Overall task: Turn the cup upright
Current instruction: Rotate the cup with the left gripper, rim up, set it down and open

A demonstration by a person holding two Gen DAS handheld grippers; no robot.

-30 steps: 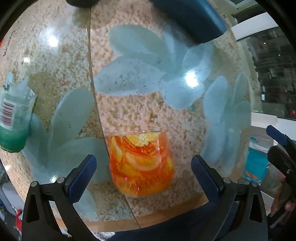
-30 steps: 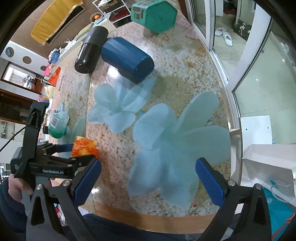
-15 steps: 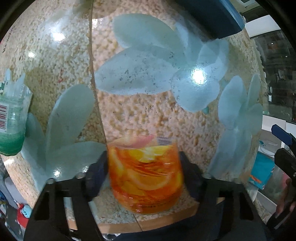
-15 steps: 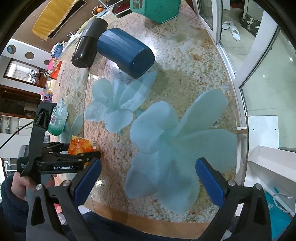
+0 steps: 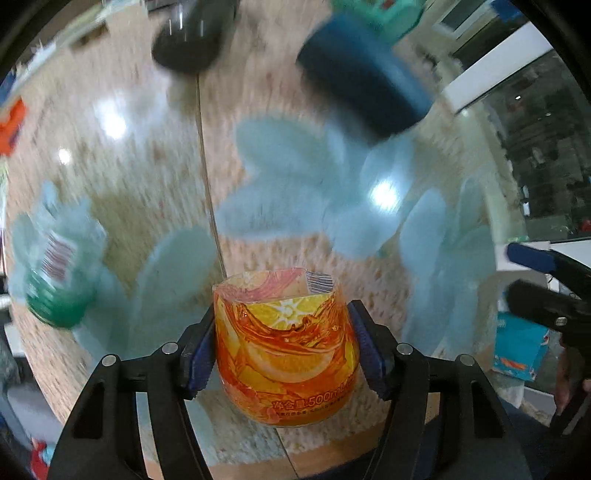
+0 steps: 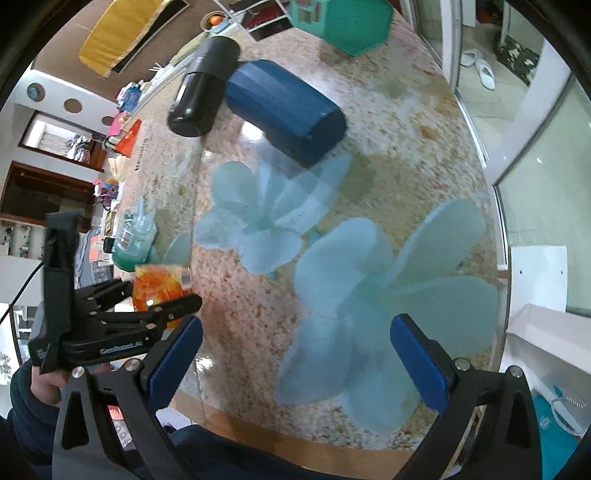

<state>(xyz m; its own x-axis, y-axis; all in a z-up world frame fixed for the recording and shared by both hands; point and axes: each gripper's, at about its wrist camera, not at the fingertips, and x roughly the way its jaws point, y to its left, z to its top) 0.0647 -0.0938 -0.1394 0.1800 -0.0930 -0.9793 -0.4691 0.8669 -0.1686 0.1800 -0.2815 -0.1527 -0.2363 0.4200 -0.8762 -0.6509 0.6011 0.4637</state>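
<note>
The left gripper (image 5: 282,350) has its fingers pinching the orange cup (image 5: 284,343) just above the worktop (image 5: 155,177) — grasp made, turning upright seemingly left; the right gripper (image 6: 295,350) hangs spread, empty.

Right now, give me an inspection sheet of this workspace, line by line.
Surface: speckled stone-look tabletop with pale blue flower prints and a seam line down it.
Job's things: orange cup with orange-slice print, clamped between the left gripper's blue pads; whether its base touches the table cannot be told.
Clutter: dark blue cup, black cup and teal cup at the far end; clear bottle with green liquid beside the orange cup.
Grippers: left gripper shut on the orange cup; right gripper open, nothing between its pads.
Cables: a thin black cable behind the left gripper.
Surroundings: glass doors, white slippers, shelves.
</note>
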